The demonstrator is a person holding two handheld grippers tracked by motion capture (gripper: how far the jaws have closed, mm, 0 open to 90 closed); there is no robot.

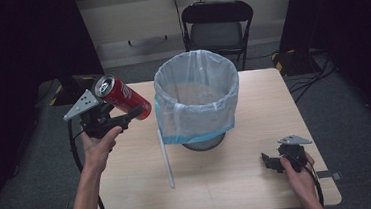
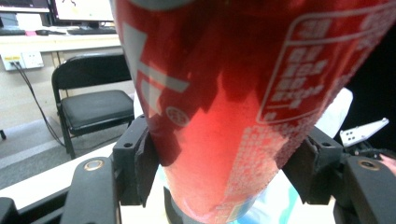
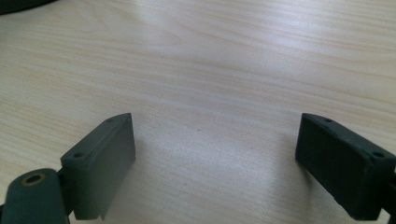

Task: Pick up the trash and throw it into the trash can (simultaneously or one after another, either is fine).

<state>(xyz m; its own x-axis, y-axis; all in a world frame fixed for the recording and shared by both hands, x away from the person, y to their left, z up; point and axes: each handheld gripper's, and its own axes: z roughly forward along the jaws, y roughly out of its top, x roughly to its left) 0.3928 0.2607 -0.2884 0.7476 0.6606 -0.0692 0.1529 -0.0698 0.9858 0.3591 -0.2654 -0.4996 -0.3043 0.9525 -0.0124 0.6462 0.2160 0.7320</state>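
A red soda can (image 1: pixel 122 96) is held tilted in the air above the table's left edge, its silver top toward the upper left. My left gripper (image 1: pixel 133 110) is shut on it, just left of the bin. In the left gripper view the can (image 2: pixel 224 93) stands between both black jaws of the left gripper (image 2: pixel 219 163). A wire bin (image 1: pixel 197 98) lined with a clear and blue bag stands mid-table. My right gripper (image 1: pixel 268 161) rests low at the table's front right, open with nothing between its jaws; in its own view the right gripper (image 3: pixel 215 163) hangs over bare wood.
A thin white stick (image 1: pixel 165 158) lies on the wooden table (image 1: pixel 229 181) in front of the bin. A black folding chair (image 1: pixel 217 26) stands behind the table. Cables lie on the floor at the right. The right gripper's grey plate (image 2: pixel 364 132) shows beyond the can.
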